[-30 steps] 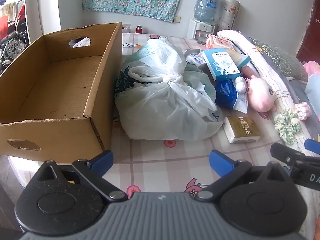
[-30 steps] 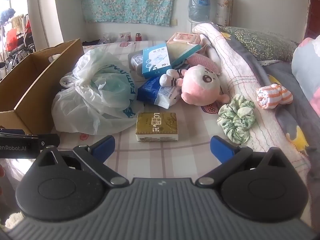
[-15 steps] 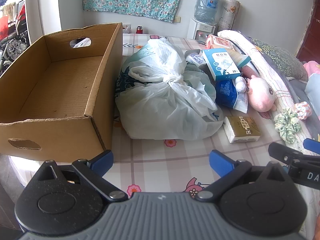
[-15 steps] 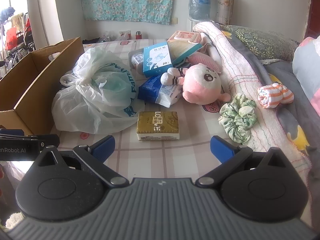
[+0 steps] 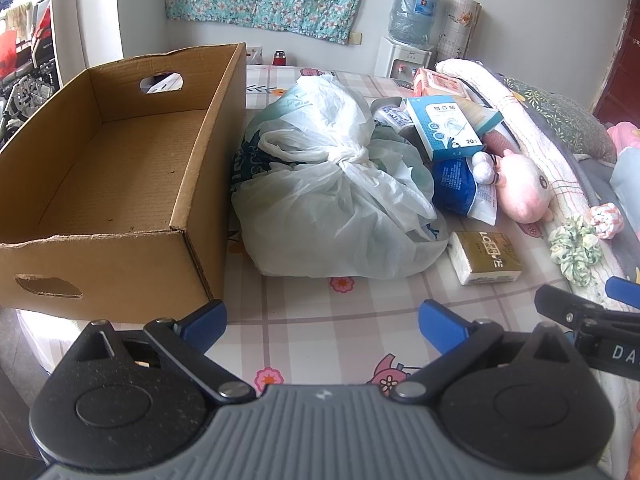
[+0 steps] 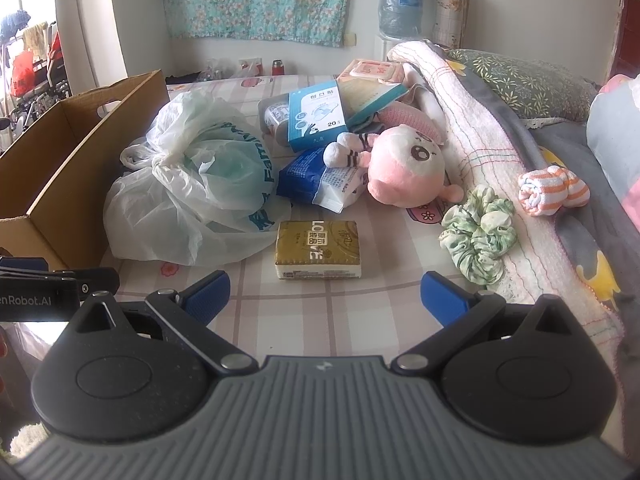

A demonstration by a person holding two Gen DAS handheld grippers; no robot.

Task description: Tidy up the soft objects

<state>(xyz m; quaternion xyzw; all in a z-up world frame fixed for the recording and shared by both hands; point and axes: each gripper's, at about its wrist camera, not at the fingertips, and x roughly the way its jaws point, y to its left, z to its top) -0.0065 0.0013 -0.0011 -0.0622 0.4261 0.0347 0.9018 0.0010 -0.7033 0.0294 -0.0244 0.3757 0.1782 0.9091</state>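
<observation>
We hold our right gripper (image 6: 324,296) low over the bed (image 6: 360,320), fingers wide apart and holding nothing. The gold tissue pack (image 6: 318,254) lies straight ahead of it, long side running left to right, so this hand looks nearest. Our left gripper (image 5: 322,326) is wide and holding nothing too, facing the knotted plastic bag (image 5: 336,200) beside the bare cardboard box (image 5: 120,184).
</observation>
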